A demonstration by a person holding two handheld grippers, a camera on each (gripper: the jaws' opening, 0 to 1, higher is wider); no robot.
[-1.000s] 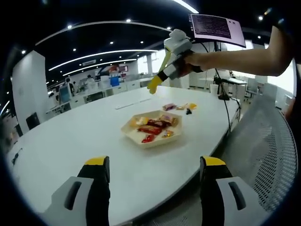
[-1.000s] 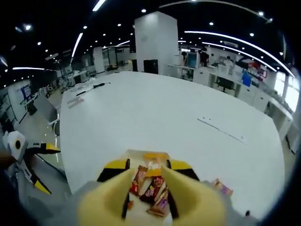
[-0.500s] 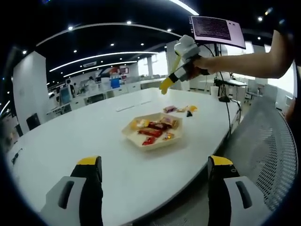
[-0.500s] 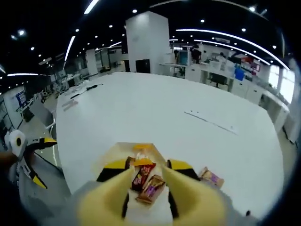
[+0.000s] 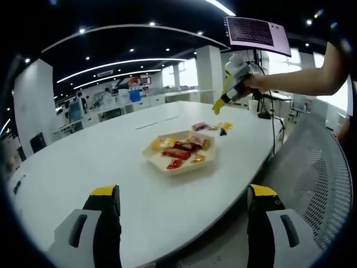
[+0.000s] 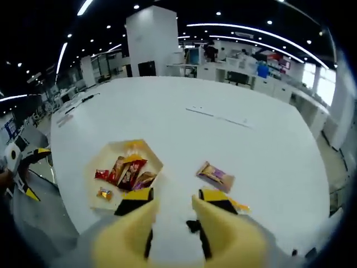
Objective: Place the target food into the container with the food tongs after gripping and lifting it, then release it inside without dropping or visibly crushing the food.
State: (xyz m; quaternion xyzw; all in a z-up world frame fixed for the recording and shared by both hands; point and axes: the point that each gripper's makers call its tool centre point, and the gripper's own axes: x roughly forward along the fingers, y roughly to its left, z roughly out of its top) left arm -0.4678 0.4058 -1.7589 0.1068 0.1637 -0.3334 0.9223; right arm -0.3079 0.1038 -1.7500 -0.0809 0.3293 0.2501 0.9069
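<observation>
The left gripper (image 5: 177, 218) hangs off the near edge of the white tabletop (image 5: 83, 167), its jaws spread wide with nothing between them. Beyond it, toward 12 o'clock in the left gripper view, a cream hexagonal tray (image 5: 179, 152) sits on the tabletop holding several wrapped snacks in red, orange and brown. Just past the tray lie loose pieces: a purple-and-gold wrapped snack (image 5: 200, 126), a small black item (image 5: 223, 132) and an orange wrapper (image 5: 227, 125).

The right gripper (image 5: 218, 106), held by a bare hand (image 5: 254, 84), hovers above those loose pieces at about 1 o'clock. In the right gripper view its jaws (image 6: 173, 207) stand apart, grasping nothing, pointing down at the tabletop. The tray (image 6: 146, 153) lies at 10 o'clock from the jaw tips, the purple-and-gold snack (image 6: 215, 175) at 1 o'clock, clear of the tray, and the black item (image 6: 193, 226) between the jaws. An orange wrapper (image 6: 240, 207) peeks out beside the right jaw. A mesh chair (image 5: 312, 167) stands at 3 o'clock in the left gripper view.
</observation>
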